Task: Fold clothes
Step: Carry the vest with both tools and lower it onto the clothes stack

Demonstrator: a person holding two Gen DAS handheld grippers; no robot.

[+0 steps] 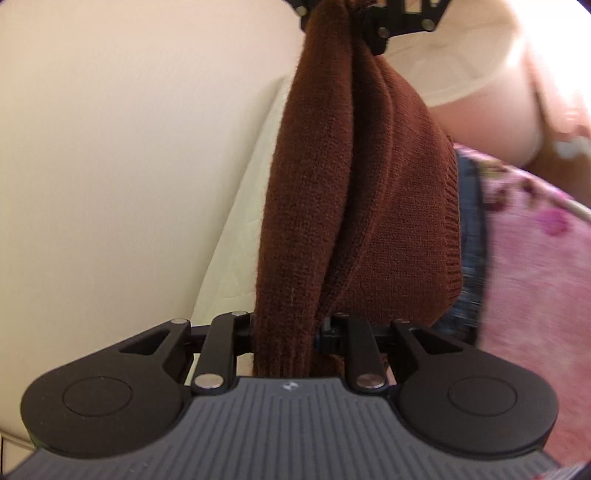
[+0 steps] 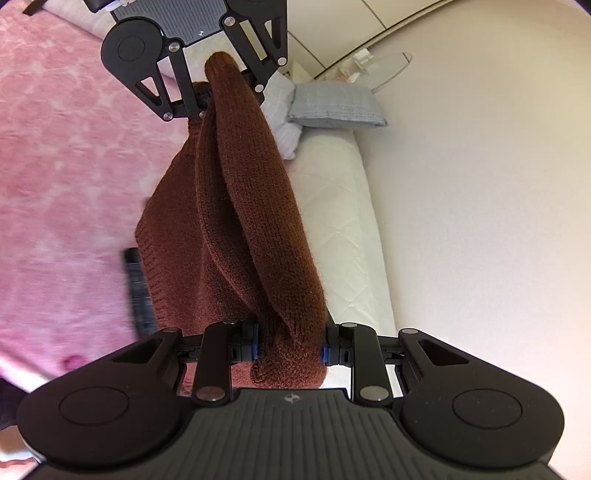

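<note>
A brown knitted sweater [image 1: 332,192] hangs bunched and stretched between my two grippers, lifted above the bed. My left gripper [image 1: 286,332] is shut on one end of it; the cloth fills the gap between the fingers. The right gripper shows at the top of the left wrist view [image 1: 351,14], clamped on the far end. In the right wrist view my right gripper [image 2: 290,350] is shut on the sweater [image 2: 236,206], and the left gripper [image 2: 221,92] grips the other end at the top. The ribbed hem [image 2: 151,266] hangs down to the left.
A pink floral bedspread [image 2: 59,177] lies below, with a dark denim garment [image 2: 138,291] on it under the sweater. A white quilted mattress edge [image 2: 343,229] runs along a cream wall [image 2: 480,221]. A grey pillow [image 2: 336,105] lies at the far end.
</note>
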